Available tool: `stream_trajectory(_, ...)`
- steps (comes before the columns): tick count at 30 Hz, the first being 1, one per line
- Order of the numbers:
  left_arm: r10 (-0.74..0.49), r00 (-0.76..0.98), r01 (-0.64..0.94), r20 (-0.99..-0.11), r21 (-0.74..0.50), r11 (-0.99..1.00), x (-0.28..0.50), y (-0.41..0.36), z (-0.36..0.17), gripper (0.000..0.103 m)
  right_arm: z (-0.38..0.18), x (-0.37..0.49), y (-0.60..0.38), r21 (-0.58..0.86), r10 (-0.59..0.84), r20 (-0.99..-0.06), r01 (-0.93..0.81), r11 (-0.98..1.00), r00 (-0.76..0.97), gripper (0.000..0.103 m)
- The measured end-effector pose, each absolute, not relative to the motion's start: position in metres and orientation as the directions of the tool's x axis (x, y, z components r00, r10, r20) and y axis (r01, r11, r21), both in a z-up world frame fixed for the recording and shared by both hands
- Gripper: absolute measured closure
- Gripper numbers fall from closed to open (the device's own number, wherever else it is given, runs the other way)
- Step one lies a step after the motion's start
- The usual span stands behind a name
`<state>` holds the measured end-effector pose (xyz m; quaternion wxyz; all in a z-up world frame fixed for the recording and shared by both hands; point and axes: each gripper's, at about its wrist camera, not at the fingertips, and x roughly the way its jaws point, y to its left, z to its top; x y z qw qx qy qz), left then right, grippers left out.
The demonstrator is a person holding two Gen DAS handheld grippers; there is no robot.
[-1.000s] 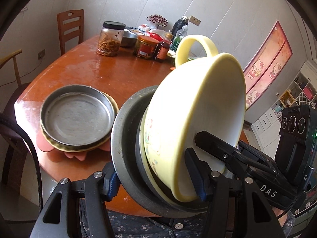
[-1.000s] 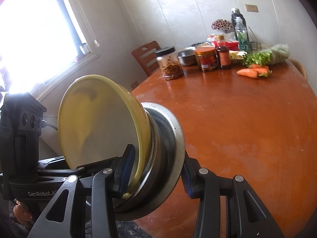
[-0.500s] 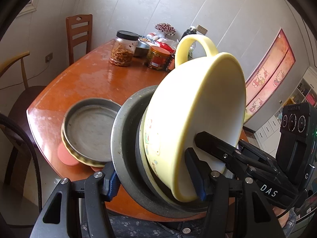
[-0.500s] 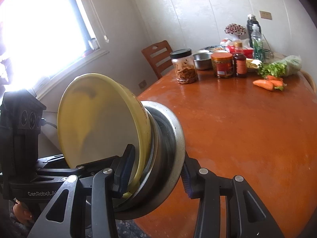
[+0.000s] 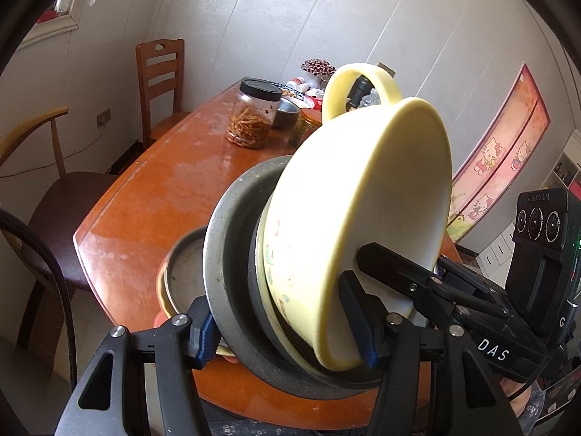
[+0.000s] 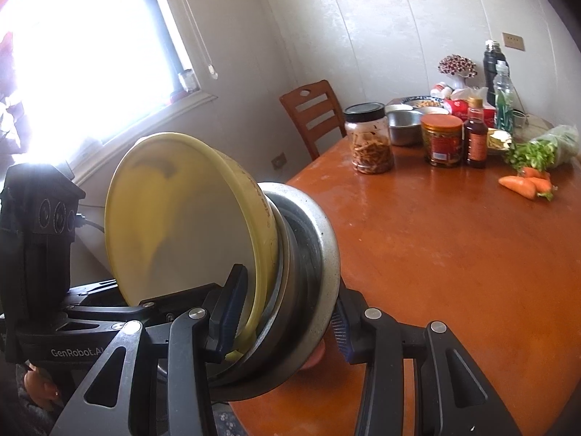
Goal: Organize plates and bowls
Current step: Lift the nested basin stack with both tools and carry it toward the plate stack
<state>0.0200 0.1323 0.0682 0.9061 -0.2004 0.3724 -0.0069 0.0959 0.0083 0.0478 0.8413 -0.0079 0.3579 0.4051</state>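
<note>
A yellow bowl (image 5: 363, 200) with a looped handle sits tilted on its side, nested in a dark pan (image 5: 254, 290) and a grey metal plate (image 5: 225, 254). My left gripper (image 5: 281, 330) is shut on this stack, one pad behind the metal plate and one on the bowl's rim. My right gripper (image 6: 283, 316) is shut on the same stack from the other side, one pad inside the yellow bowl (image 6: 174, 225) and one behind the metal plate (image 6: 319, 254). A right finger (image 5: 385, 265) shows inside the bowl. The stack hangs above the table's near edge.
Another metal pan on a yellow plate (image 5: 181, 276) rests on the orange table (image 6: 454, 254), partly hidden behind the held stack. Jars (image 6: 370, 141), bottles, a steel bowl and carrots (image 6: 523, 185) crowd the far end. A wooden chair (image 5: 159, 83) and an armchair (image 5: 54, 196) stand alongside.
Both grippers have carried the stack sideways together, their grip the same. In the left wrist view the pan on the table has slid from the left to behind the held stack.
</note>
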Motion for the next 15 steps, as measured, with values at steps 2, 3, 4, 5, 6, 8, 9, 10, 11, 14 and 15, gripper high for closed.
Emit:
stream_trajectory(2,-0.156,0.724,-0.144,-0.671,-0.37,0.918,0.02,0.137,0.07,0.044,0.048,0.099,0.015,0.277,0.68,-0.608,-0.693,0.666,0.41,0.057)
stream_trajectory(3,-0.151,0.726,-0.148,-0.671,-0.366,0.919,0.021,0.14,0.07,0.044,0.048,0.101,0.018,0.278,0.683,-0.607,-0.696,0.662,0.407,0.057)
stream_trajectory(4,-0.145,0.727,-0.151,-0.671,-0.362,0.92,0.02,0.142,0.071,0.044,0.048,0.102,0.021,0.279,0.686,-0.606,-0.699,0.658,0.403,0.057)
stream_trajectory(5,-0.136,0.729,-0.156,-0.671,-0.356,0.922,0.02,0.144,0.071,0.044,0.048,0.103,0.025,0.281,0.69,-0.604,-0.704,0.653,0.399,0.057)
stream_trajectory(6,-0.129,0.73,-0.159,-0.671,-0.351,0.923,0.021,0.147,0.072,0.044,0.047,0.105,0.028,0.284,0.694,-0.602,-0.707,0.648,0.394,0.057)
stream_trajectory(8,-0.123,0.727,-0.168,-0.675,-0.348,0.922,0.022,0.151,0.071,0.044,0.046,0.108,0.034,0.29,0.7,-0.601,-0.711,0.641,0.387,0.057)
stream_trajectory(9,-0.121,0.726,-0.171,-0.677,-0.348,0.922,0.023,0.153,0.07,0.044,0.045,0.109,0.036,0.293,0.702,-0.6,-0.712,0.638,0.383,0.057)
stream_trajectory(10,-0.121,0.722,-0.174,-0.681,-0.348,0.921,0.025,0.155,0.068,0.044,0.043,0.112,0.039,0.297,0.703,-0.602,-0.711,0.637,0.378,0.057)
stream_trajectory(11,-0.119,0.719,-0.178,-0.684,-0.347,0.921,0.025,0.156,0.066,0.044,0.042,0.113,0.04,0.299,0.703,-0.604,-0.711,0.637,0.375,0.057)
stream_trajectory(14,-0.116,0.708,-0.188,-0.697,-0.343,0.92,0.029,0.158,0.06,0.044,0.034,0.117,0.044,0.313,0.704,-0.613,-0.708,0.633,0.359,0.057)
stream_trajectory(15,-0.116,0.703,-0.19,-0.702,-0.343,0.92,0.031,0.159,0.056,0.044,0.03,0.119,0.045,0.318,0.704,-0.615,-0.706,0.633,0.354,0.057)
